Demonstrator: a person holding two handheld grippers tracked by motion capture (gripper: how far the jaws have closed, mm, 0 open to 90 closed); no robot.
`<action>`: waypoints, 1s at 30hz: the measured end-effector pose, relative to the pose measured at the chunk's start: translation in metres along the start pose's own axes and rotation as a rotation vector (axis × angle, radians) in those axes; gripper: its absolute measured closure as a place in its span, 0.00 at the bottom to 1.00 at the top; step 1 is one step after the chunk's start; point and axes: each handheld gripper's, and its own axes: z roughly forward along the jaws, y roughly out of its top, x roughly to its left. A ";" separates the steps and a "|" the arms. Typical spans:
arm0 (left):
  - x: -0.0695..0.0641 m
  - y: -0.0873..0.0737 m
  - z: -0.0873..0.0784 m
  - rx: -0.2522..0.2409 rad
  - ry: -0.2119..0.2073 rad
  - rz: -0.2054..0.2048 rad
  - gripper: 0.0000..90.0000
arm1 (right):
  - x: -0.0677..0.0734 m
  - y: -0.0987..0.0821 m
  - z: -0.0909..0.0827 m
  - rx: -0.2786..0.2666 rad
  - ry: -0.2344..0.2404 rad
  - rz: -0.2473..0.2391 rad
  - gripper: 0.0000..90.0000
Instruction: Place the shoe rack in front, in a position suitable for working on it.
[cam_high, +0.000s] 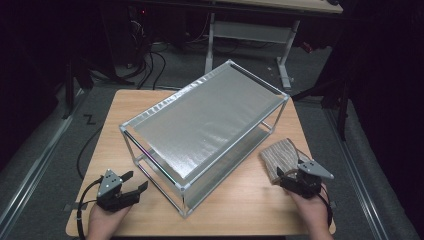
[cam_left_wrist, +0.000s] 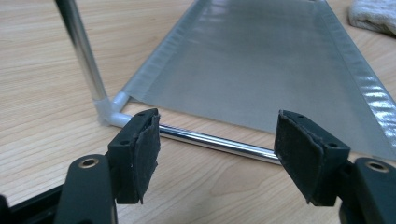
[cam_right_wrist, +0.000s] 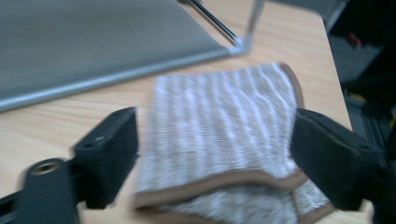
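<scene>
Table: pale wood, bearing everything below
Shelf rack: two-tier, thin chrome tubes, white corner joints, grey sheet shelves; set diagonally mid-table; probably light, frame stiff, sheets slack
Folded cloth: knitted, beige-and-white, brown edging; flat on the table just right of the rack's near end; likely soft, light, floppy, not fragile; best pinched across the thick folded edge
Right gripper: jaws spread wide, straddling the cloth's near edge, not yet clamped
Left gripper: jaws spread, empty, facing the rack's bottom rail
</scene>
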 end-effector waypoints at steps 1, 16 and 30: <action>-0.001 0.000 0.000 0.000 0.002 0.003 0.35 | -0.005 0.000 0.006 0.024 -0.007 0.013 0.16; -0.005 0.000 0.006 0.037 -0.015 -0.009 0.38 | -0.024 -0.014 0.047 0.206 0.030 0.091 0.51; -0.014 -0.001 0.016 0.101 -0.007 0.034 0.41 | -0.009 -0.016 0.036 0.106 0.015 0.022 0.80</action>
